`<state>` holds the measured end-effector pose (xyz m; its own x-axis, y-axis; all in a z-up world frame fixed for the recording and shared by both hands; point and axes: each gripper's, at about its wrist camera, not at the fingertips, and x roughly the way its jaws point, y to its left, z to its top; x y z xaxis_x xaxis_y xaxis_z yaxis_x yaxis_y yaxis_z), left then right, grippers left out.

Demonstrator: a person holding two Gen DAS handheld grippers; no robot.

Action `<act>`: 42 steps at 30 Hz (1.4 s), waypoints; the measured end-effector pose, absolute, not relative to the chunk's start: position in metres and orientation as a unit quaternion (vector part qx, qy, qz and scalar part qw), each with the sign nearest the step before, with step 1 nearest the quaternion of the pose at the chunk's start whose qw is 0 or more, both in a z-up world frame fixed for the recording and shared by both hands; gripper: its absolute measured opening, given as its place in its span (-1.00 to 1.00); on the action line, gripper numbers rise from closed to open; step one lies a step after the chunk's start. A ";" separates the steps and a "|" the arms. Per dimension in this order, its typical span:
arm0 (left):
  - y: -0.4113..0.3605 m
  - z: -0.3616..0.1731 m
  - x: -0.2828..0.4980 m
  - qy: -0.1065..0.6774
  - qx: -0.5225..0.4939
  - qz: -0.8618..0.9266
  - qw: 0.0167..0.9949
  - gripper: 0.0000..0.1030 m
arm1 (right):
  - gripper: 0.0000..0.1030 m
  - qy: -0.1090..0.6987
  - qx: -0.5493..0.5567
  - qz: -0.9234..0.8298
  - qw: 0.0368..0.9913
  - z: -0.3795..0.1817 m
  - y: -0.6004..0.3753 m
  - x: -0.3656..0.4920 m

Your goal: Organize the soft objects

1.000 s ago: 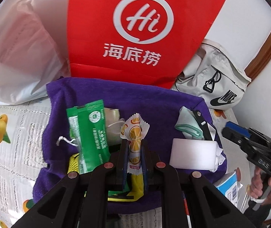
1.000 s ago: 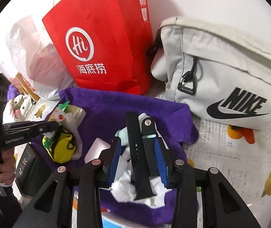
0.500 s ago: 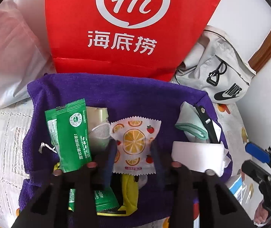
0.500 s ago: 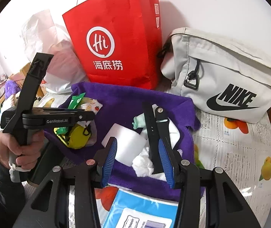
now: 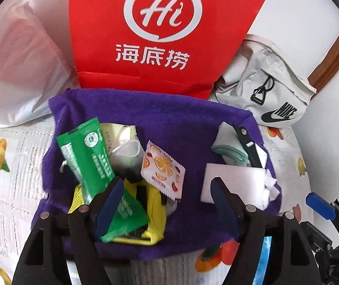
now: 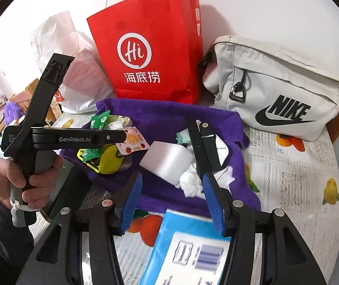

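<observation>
1. At the left of the left wrist view we see two glossy green sachets, flat foil strips overlapping at a tilt on the fuzzy purple towel; a third green piece lies low, blurred.
2. Just right of them we see a crumpled white mask and one crinkle-edged wrapper printed with orange slices, lying flat on the towel, above a yellow pouch partly hidden by the left gripper.
3. We find that gripper's fingers spread wide, with nothing between them.
4. Farther right we see one smooth white rectangular block, one mint-edged folded cloth and one black strap.
5. In the right wrist view, the right gripper has its blue ribbed pads apart, empty, over the towel's near edge.
6. Wadded white tissue sits between block and strap.
7. At the bottom, a blue packet is cut off; its print is blurred.
8. Behind stand one stiff red paper bag and one grey canvas bag.
</observation>
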<state>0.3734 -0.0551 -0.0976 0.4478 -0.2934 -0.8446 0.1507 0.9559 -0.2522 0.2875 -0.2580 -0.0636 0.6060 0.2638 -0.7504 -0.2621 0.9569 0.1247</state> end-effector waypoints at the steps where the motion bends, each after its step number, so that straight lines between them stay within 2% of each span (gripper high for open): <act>1: -0.054 -0.093 0.368 0.506 -0.070 -0.130 0.850 0.46 | 0.18 0.418 0.002 0.144 0.897 -0.062 -0.258 0.284; 3: -0.052 -0.087 0.358 0.502 -0.067 -0.127 0.853 0.49 | 0.27 0.414 0.000 0.132 0.901 -0.058 -0.257 0.275; 13: -0.032 -0.050 0.281 0.473 -0.075 -0.117 0.870 0.55 | 0.28 0.396 0.006 0.093 0.913 -0.034 -0.250 0.216; 18: -0.025 -0.034 0.237 0.453 -0.072 -0.107 0.882 0.60 | 0.40 0.372 0.016 0.082 0.924 -0.019 -0.247 0.174; 23: -0.024 -0.024 0.187 0.436 -0.055 -0.101 0.893 0.70 | 0.75 0.347 0.012 0.070 0.935 -0.007 -0.243 0.132; 25: -0.024 -0.020 0.170 0.428 -0.050 -0.101 0.897 0.71 | 0.80 0.342 0.009 0.066 0.937 -0.005 -0.241 0.117; 27: -0.022 -0.017 0.150 0.421 -0.050 -0.099 0.900 0.81 | 0.83 0.335 0.006 0.066 0.940 -0.003 -0.238 0.099; 29: -0.021 -0.014 0.133 0.415 -0.051 -0.095 0.903 0.95 | 0.96 0.329 0.007 0.060 0.943 -0.004 -0.237 0.086; 42: -0.024 -0.014 0.051 0.389 -0.026 -0.050 0.920 0.99 | 0.98 0.321 0.025 0.049 0.945 -0.012 -0.245 0.018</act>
